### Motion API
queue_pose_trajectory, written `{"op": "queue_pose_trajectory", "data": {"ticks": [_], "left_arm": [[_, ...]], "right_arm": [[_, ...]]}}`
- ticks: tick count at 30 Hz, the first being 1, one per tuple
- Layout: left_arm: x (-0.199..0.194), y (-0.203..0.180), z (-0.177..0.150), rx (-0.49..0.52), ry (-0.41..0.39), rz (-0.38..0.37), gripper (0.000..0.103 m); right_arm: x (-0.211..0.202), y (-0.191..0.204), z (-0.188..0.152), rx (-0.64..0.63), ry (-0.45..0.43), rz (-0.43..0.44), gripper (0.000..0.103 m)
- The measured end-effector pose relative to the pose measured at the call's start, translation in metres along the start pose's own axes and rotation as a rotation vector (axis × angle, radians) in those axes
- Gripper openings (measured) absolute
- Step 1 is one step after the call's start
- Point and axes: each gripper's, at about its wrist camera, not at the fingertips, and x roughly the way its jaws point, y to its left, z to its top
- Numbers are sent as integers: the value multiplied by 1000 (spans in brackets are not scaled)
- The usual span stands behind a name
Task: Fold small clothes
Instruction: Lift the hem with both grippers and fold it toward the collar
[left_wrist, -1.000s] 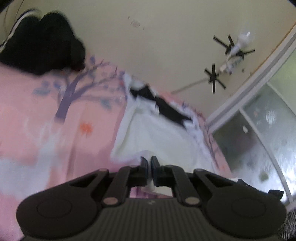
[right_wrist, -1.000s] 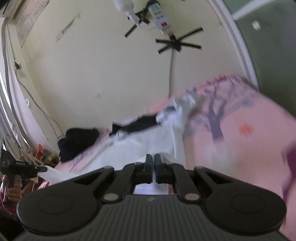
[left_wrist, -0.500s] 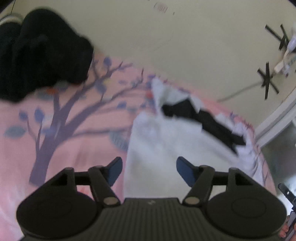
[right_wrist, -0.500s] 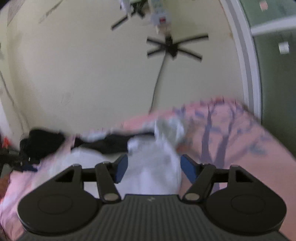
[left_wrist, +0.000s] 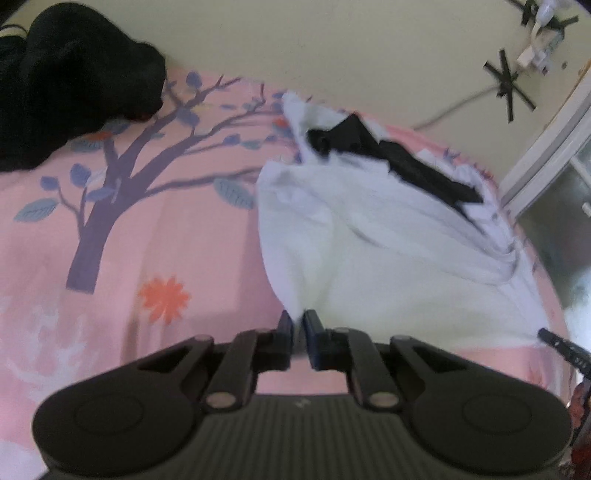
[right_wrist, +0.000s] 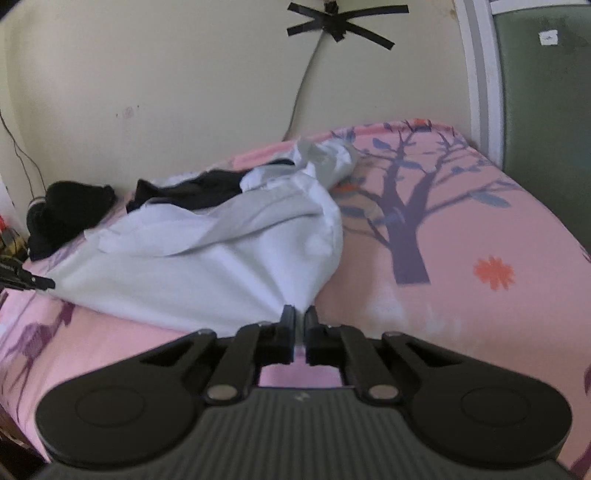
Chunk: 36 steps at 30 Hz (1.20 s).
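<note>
the left gripper (left_wrist: 298, 320) was clenched on a near corner of the white garment (left_wrist: 388, 266), a thin pinch of cloth caught between its two nearly closed fingers. the garment spread away ahead of it and to its right across the pink bedsheet (left_wrist: 155, 243), rumpled into soft folds, with a black piece of clothing (left_wrist: 399, 158) lying along its far edge. ahead and to the left of this gripper a purple tree and an orange flower were printed on the sheet, and further off to the left sat a black bundle (left_wrist: 70, 85) against the cream wall.

the right gripper (right_wrist: 300, 316) was likewise clamped on another near corner of the same white garment (right_wrist: 207, 266), which stretched ahead and to its left. the black clothing (right_wrist: 188, 192) lay at the far side, just beyond the white folds. the tip of the other gripper showed at the far left edge of this view, touching the garment's opposite corner. to the right of the gripper the bedsheet (right_wrist: 461, 221) lay bare.
</note>
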Motion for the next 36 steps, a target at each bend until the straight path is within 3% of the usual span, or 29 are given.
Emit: {"op": "queue_pose_trajectory", "data": {"ticks": [2,4,5,7,10,12,14,16,17,20,22,23,24,25,27,30,31,32,36], "left_arm": [[1,0,3,2,4,7,14],[-6,-2,9,12,-7,60,27],[-16,-5,12,31,-55,93,32],[-31,-10,22,55,-137,101,32],[-27,-27,41,83,-154,7,32],[-3,-45,50,146,-100,-22,31],[30,-60,57,189,-7,-36,29],[63,-70,68,216,68,-66,29],[75,-75,77,229,54,-55,30],[96,-86,112,196,-16,6,31],[90,-81,135,121,-58,-22,32],[80,-79,144,110,-89,-57,34],[68,-78,153,121,-137,-75,38],[60,-80,160,139,-184,-58,48],[54,-83,181,171,-252,17,55],[80,-95,220,186,-205,41,60],[95,-100,232,194,-181,46,66],[110,-104,241,205,-163,62,72],[171,-121,258,242,-106,93,80]], "right_arm": [[-2,-1,3,-11,-3,-30,4],[-12,0,13,-26,-80,-87,49],[-19,1,18,-28,-126,-83,56],[-27,4,34,-21,-170,-26,49],[-2,20,54,-21,-103,117,34],[36,40,60,-54,19,191,24],[78,56,63,-90,133,231,21],[108,66,70,-94,151,237,22],[124,68,82,-75,130,239,22],[156,66,118,-29,42,158,30],[157,57,132,-6,40,140,36],[149,51,138,3,35,176,35],[140,46,142,-6,18,202,39],[130,41,146,-26,-8,204,46],[122,31,158,-56,-61,156,50],[143,11,188,-34,-69,113,53],[153,5,197,-17,-57,117,58],[171,0,207,1,-37,126,60],[239,-4,236,68,66,182,65]]}}
